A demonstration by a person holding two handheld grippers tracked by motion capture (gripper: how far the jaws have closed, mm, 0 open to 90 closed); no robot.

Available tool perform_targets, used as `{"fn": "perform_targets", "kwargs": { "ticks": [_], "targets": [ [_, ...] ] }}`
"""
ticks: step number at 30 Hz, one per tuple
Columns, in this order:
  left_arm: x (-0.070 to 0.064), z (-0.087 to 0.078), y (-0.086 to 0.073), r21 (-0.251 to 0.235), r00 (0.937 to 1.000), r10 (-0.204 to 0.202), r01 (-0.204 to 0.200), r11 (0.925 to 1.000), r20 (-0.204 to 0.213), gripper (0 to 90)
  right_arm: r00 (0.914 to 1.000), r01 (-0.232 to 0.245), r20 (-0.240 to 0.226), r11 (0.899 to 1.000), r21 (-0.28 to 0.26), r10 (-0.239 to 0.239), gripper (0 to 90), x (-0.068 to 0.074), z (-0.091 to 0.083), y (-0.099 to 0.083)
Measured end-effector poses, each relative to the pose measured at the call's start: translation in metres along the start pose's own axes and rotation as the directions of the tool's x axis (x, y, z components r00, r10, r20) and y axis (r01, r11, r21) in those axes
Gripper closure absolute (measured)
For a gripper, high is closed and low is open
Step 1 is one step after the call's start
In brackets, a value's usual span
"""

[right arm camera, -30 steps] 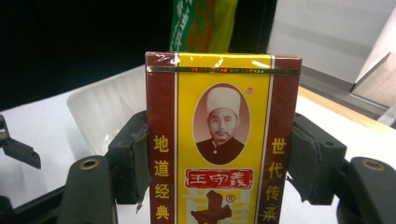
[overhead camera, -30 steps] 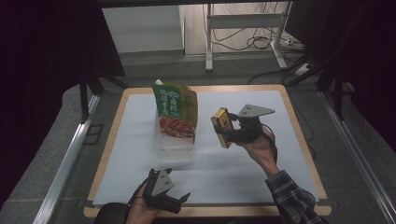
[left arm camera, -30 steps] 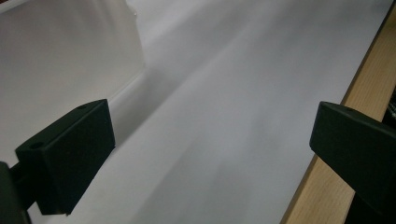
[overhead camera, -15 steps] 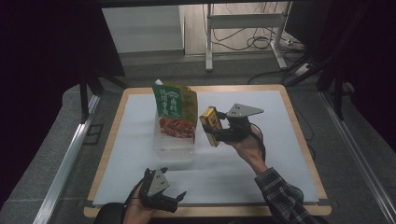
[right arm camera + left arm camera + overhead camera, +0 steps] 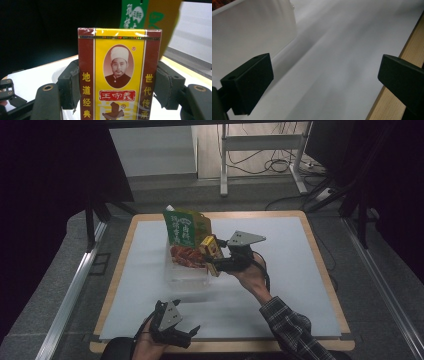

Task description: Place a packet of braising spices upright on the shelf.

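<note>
1. The tabletop point(image 5: 300, 270) is white with a wooden edge, and the room around it is dark, with cables on the floor behind.
2. A clear box point(image 5: 187, 270) sits near the middle of the tabletop. A green and orange bag point(image 5: 186, 227) stands in it, with a red pack point(image 5: 186, 255) low down in front of the bag.
3. The right claw point(image 5: 214, 257) is closed on a yellow and red packet point(image 5: 118, 75). One jaw presses each long side. The packet is held up in the air, just beside the clear box and near the tall bag.
4. The left claw point(image 5: 187, 336) is wide open and holds nothing. It rests low by the near edge of the tabletop, well apart from the packet.
5. I think the packet is going into the box. It could bump the tall bag on the way and tip it over.
6. The jaws hold only the thin edges of the packet, so it could slip or twist if the hand turns fast.
7. If the packet comes in too low, it could hit the box wall and push the box along.
8. The bottom of the packet is cut off in the right gripper view.
9. The box is see-through, so its edges are hard to find in the high view.
10. I cannot tell how much room is left inside the box.
</note>
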State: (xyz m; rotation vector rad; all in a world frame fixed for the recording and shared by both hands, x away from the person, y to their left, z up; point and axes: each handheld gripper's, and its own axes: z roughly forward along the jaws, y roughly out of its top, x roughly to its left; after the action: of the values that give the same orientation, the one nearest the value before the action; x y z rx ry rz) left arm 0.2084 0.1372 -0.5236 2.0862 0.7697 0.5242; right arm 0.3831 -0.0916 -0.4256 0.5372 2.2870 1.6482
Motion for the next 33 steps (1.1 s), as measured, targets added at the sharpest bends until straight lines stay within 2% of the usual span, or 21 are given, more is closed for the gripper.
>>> {"fn": "perform_targets", "kwargs": {
  "ticks": [17, 33],
  "targets": [
    [-0.001, 0.0, 0.001, -0.001, 1.0, 0.007, -0.007, 1.0, 0.004, 0.0, 0.9981, -0.003, -0.061, 1.0, -0.016, 0.002, 31.9, 0.018, 0.04, 0.001],
    [-0.001, 0.0, 0.001, -0.003, 1.0, 0.004, -0.004, 1.0, 0.004, 0.0, 0.9965, -0.033, -0.078, 0.999, -0.032, 0.031, 31.9, 0.032, 0.065, -0.009]
  ]
}}
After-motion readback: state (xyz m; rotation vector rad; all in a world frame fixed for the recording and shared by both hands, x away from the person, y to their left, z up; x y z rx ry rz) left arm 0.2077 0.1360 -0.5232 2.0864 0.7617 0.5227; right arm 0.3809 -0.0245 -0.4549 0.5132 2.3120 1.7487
